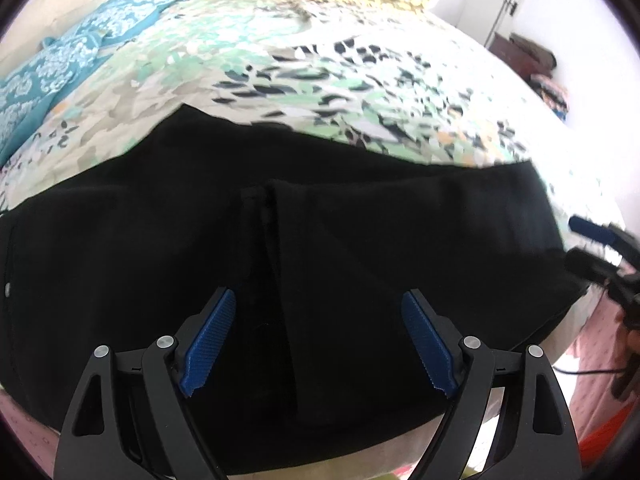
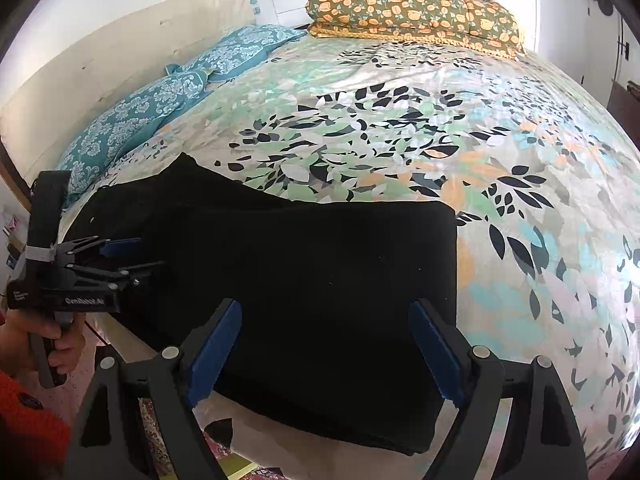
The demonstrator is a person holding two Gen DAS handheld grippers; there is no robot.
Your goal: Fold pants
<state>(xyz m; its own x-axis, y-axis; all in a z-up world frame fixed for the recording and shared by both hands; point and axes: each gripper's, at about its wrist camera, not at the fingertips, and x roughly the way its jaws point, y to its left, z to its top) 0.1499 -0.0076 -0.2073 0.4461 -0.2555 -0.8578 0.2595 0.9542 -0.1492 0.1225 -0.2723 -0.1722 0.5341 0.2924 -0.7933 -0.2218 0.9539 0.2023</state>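
A: How do the two tools stand?

B: The left gripper (image 1: 316,336) has its jaws wide apart. It holds nothing. Under it lie the black pants (image 1: 280,260), but I cannot tell if the blue pads (image 1: 210,340) touch the cloth. The right gripper (image 2: 326,350) is also spread wide, with nothing between its fingers; it hangs over the near edge of the same pants (image 2: 304,276).

A: Where do the pants lie?

B: They lie folded on the flowered bedspread (image 2: 400,128), at the near edge of the bed, with the folded end to the right.

A: Does one tool show in the other's camera?

B: Yes. In the right wrist view the left gripper (image 2: 120,258) comes in from the left, over the far left part of the pants, and a hand (image 2: 48,350) with an orange sleeve (image 2: 28,420) grips its handle.

A: And the count?

B: Two grippers, one pair of pants, two teal patterned pillows (image 2: 160,108) beside the headboard (image 2: 120,52), and one folded quilt (image 2: 416,12) with orange flowers at the far side.
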